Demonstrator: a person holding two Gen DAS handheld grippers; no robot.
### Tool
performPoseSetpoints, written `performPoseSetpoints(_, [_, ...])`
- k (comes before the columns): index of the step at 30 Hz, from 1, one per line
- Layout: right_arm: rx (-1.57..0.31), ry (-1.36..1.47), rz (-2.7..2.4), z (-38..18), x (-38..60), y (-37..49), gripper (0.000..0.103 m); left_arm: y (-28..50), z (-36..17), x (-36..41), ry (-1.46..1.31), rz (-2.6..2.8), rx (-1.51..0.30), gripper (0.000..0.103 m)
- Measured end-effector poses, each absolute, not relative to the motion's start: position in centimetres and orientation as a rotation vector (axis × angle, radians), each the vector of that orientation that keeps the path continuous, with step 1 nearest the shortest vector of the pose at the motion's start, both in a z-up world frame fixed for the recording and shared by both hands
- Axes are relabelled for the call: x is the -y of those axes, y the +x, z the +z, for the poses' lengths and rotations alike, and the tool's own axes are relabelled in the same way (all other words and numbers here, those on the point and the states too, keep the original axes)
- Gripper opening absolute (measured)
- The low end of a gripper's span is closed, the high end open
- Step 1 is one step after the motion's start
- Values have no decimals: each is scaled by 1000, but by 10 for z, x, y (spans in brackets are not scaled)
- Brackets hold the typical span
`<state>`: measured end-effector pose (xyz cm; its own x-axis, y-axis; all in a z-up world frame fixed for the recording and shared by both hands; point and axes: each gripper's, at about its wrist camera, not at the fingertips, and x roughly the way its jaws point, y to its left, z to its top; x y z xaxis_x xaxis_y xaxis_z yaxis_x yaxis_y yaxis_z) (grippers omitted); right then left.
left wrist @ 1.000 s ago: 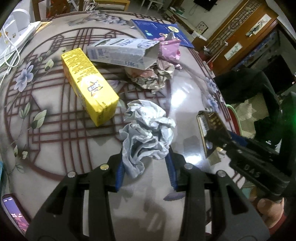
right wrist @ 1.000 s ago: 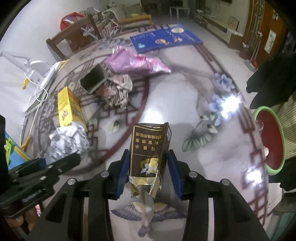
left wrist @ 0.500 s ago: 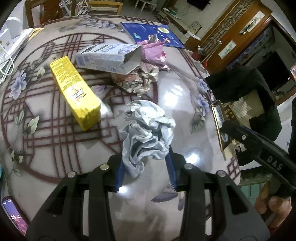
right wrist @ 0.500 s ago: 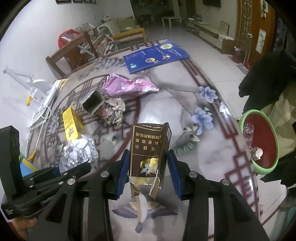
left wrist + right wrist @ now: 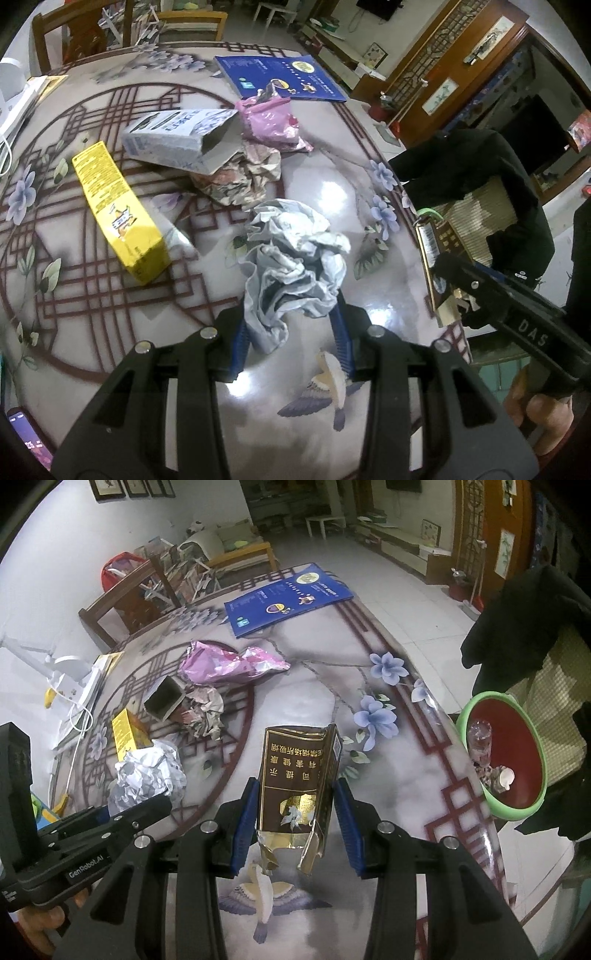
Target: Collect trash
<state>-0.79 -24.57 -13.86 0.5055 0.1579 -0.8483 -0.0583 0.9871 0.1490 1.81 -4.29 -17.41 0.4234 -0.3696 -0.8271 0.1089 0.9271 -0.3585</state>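
Left gripper (image 5: 291, 325) was clamped on a crumpled grey paper wad (image 5: 295, 254), held clear above the patterned table (image 5: 74, 295). Right gripper (image 5: 297, 819) pinched a torn brown-and-gold carton (image 5: 299, 775) between its blue pads, also lifted off the tabletop. Behind them lay a yellow box (image 5: 118, 210), an open white carton (image 5: 177, 138), crumpled printed paper (image 5: 240, 177) and a pink bag (image 5: 269, 123). A green-rimmed red basin (image 5: 517, 753) stood beside the table's edge.

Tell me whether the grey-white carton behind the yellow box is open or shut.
Open: the grey-white carton lies on its side, its end flap gaping, with a dark hollow showing in the right wrist view.
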Motion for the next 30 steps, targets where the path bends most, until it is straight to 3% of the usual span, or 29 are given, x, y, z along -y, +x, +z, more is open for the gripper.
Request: performPoseSetpoints(30, [-1036,132,120,-137,292,2,41,36,-166,81,-251,-295,-1094,37])
